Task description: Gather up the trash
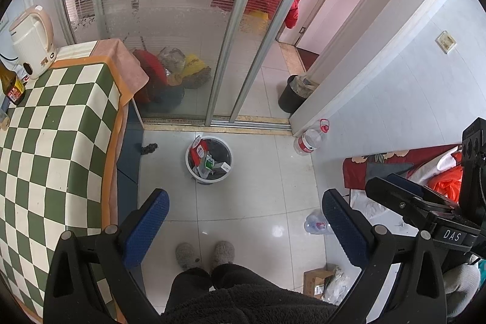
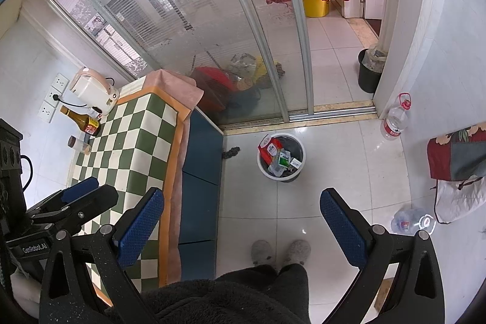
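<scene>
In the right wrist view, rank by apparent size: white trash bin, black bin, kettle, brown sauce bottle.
1. White trash bin, largest.
2. Kettle and black bin look about alike; the black bin is farther off and partly hidden by the wall, so no ranking.
3. Brown sauce bottle, smallest.

Around the white bin [image 2: 281, 157] on the floor: one dark clump [image 2: 231, 153] just beside it, two plastic bottles [image 2: 394, 123] [image 2: 410, 221] well apart from it, one black bin [image 2: 369, 72] beyond the doorway. On the table [image 2: 127, 148]: one kettle [image 2: 92, 91], one brown bottle [image 2: 83, 119], one jar [image 2: 79, 144].
</scene>
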Tool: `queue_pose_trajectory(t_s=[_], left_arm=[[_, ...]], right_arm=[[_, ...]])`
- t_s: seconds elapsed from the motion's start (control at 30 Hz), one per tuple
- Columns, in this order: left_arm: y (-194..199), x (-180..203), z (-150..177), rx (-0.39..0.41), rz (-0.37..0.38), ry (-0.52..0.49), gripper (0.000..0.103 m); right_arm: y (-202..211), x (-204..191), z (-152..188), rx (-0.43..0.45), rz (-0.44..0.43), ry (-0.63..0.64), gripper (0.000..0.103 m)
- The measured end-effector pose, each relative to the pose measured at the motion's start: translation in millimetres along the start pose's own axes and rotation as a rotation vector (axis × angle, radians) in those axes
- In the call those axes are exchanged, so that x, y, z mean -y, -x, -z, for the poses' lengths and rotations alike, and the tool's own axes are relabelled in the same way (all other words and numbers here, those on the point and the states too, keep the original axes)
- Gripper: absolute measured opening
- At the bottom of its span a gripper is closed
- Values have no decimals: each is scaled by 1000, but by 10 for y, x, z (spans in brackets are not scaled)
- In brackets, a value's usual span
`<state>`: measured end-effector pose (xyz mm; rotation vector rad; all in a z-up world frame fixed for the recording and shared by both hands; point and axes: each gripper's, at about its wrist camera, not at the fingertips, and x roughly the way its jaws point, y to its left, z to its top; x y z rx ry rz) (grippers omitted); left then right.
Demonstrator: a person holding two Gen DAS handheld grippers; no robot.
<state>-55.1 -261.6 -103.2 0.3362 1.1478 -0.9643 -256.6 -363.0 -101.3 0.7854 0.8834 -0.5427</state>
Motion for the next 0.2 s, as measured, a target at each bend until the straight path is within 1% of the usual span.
queue_pose_trajectory(t_s=[0.2], left_arm=[[33, -13, 23, 9, -6, -4, 103]], right_arm=[[4, 11, -1, 3, -2, -1, 103]])
